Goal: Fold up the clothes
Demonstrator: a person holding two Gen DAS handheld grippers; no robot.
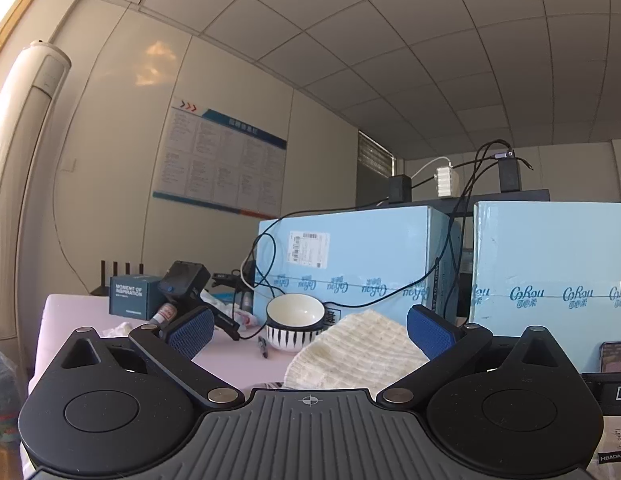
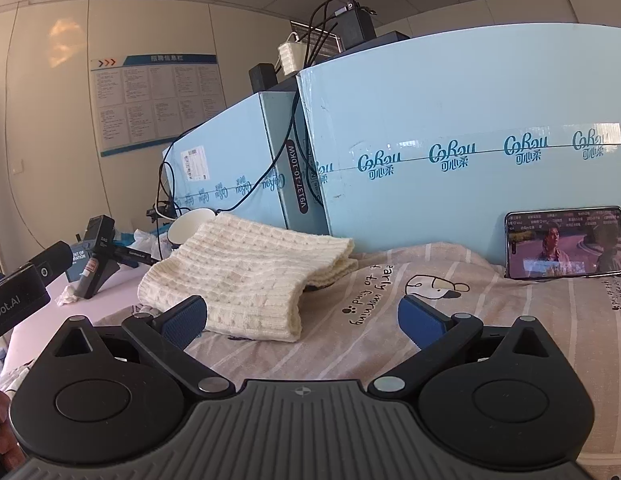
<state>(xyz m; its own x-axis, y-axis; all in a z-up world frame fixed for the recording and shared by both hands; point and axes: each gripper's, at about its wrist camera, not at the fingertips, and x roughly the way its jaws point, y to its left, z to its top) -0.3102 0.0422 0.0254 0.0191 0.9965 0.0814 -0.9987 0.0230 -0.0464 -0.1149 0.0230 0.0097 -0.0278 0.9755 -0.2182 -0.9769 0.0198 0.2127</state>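
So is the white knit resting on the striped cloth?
Touching. The right wrist view shows the knit lying directly on the cloth, its near edge flush against it with no gap.

Cream knit sweater (image 2: 246, 272) is lying folded, left of frame centre, sitting on a striped pinkish garment (image 2: 390, 332) spreading flat across lower right.

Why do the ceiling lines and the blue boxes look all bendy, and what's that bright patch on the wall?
Left wrist view: the fisheye lens curves the ceiling grid, and a sunlit patch glows on the wall. Right wrist view: the blue box top bows, and the phone screen is bright.
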